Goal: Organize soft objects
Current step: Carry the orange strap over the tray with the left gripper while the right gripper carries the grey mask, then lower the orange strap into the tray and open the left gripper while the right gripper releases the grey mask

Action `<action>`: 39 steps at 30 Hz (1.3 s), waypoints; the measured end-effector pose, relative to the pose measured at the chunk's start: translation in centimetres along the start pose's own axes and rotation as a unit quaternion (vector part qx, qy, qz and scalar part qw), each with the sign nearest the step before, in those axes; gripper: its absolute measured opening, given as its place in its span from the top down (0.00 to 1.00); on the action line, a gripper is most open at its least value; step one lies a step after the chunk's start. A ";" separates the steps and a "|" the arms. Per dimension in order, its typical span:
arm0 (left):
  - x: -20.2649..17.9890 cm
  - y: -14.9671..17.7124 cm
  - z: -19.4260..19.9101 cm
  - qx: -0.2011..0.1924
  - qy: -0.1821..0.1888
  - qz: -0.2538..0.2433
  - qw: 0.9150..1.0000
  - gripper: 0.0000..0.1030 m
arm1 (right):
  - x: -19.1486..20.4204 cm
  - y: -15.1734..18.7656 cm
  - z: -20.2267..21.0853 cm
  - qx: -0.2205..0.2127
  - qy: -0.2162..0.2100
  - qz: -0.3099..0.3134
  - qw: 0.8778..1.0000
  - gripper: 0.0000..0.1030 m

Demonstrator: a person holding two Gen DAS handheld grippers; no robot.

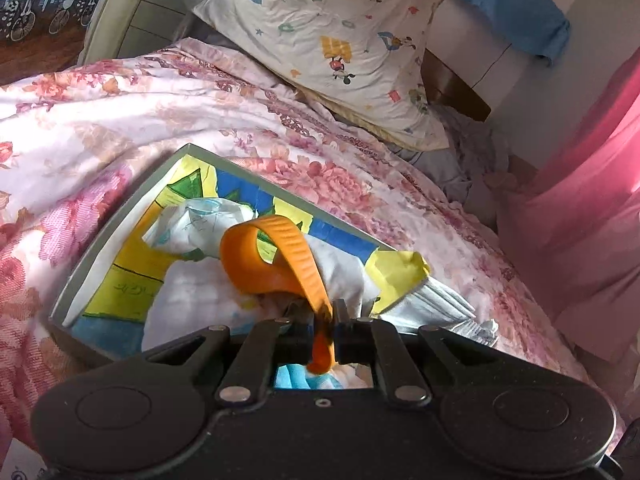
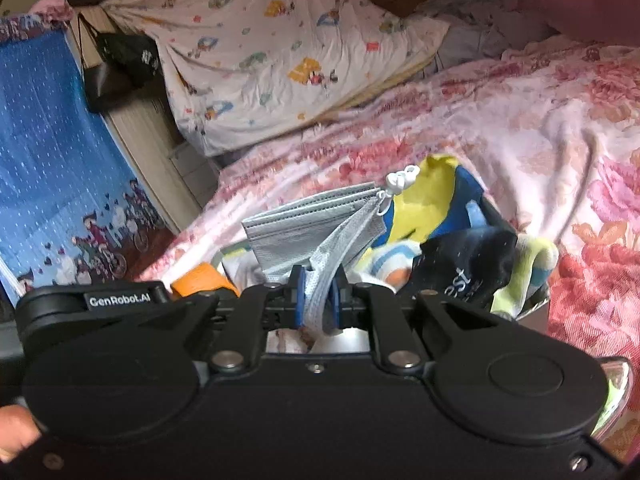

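An open box with a grey rim [image 1: 120,216] and a yellow, blue and green lining lies on the floral quilt. White cloth [image 1: 192,292] fills its middle. My left gripper [image 1: 326,314] is shut on an orange ribbed band [image 1: 280,256], whose loop hangs over that cloth. My right gripper [image 2: 318,282] is shut on a stack of grey face masks [image 2: 296,232] held fanned above the box's near side; the same masks [image 1: 436,304] show at the box's right corner. In the right wrist view a dark sock [image 2: 468,268] and a striped sock [image 2: 532,264] lie in the box [image 2: 432,196].
A cartoon-print pillow [image 1: 320,40] leans at the head of the bed. The floral quilt [image 1: 120,112] spreads around the box. A pink curtain [image 1: 592,220] hangs on the right, and a blue curtain [image 2: 52,160] beside the bed. Part of a hand [image 2: 16,428] holds the right gripper.
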State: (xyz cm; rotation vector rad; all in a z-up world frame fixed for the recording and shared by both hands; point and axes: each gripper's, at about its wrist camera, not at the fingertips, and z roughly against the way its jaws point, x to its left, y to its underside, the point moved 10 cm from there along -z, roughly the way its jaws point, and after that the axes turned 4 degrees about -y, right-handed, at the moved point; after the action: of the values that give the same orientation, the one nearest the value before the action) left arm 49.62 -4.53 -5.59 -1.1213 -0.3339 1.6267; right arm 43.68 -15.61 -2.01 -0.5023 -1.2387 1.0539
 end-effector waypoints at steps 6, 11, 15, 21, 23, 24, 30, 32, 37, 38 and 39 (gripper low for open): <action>0.1 -0.1 0.7 0.003 -0.009 0.016 1.000 0.81 | 0.2 0.0 -0.2 0.003 0.007 0.004 1.000 0.85; 0.3 -0.4 1.2 0.004 -0.010 0.030 0.999 0.75 | 0.1 -0.1 -0.4 0.000 0.010 0.001 1.000 0.75; 0.3 -0.4 1.6 -0.001 -0.015 0.022 1.000 0.71 | -0.4 -0.3 -0.1 -0.005 0.011 -0.002 1.000 0.69; 0.3 -0.3 2.1 -0.008 -0.022 0.007 1.000 0.64 | -0.7 -0.5 0.4 -0.012 0.014 0.003 1.000 0.64; 0.4 -0.3 2.3 -0.009 -0.023 0.004 1.000 0.61 | -0.6 -0.6 0.5 -0.016 0.015 0.003 1.000 0.61; 0.4 -0.4 2.4 -0.011 -0.025 0.003 1.000 0.58 | -0.6 -0.6 0.5 -0.016 0.014 0.003 1.000 0.60; 0.4 -0.4 2.7 -0.013 -0.024 0.004 1.000 0.46 | -0.7 -0.7 0.8 -0.019 0.012 -0.002 1.000 0.56; 0.5 -0.4 2.9 -0.014 -0.024 0.006 1.000 0.46 | -0.8 -0.7 0.9 -0.020 0.011 -0.004 1.000 0.55; 0.4 -0.4 3.3 -0.018 -0.026 0.000 1.000 0.43 | -0.8 -0.8 1.0 -0.023 0.012 -0.006 1.000 0.50; 0.4 -0.5 3.4 -0.018 -0.025 0.000 1.000 0.42 | -0.8 -0.8 1.0 -0.023 0.012 -0.006 1.000 0.48; 0.5 -0.5 3.4 -0.019 -0.025 0.000 1.000 0.41 | -0.8 -0.8 1.0 -0.024 0.012 -0.006 1.000 0.47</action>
State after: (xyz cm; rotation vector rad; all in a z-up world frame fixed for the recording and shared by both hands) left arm 47.21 -2.84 -3.67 -1.1104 -0.3980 1.6573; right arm 43.05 -16.87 -1.48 -0.5421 -1.2470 1.0065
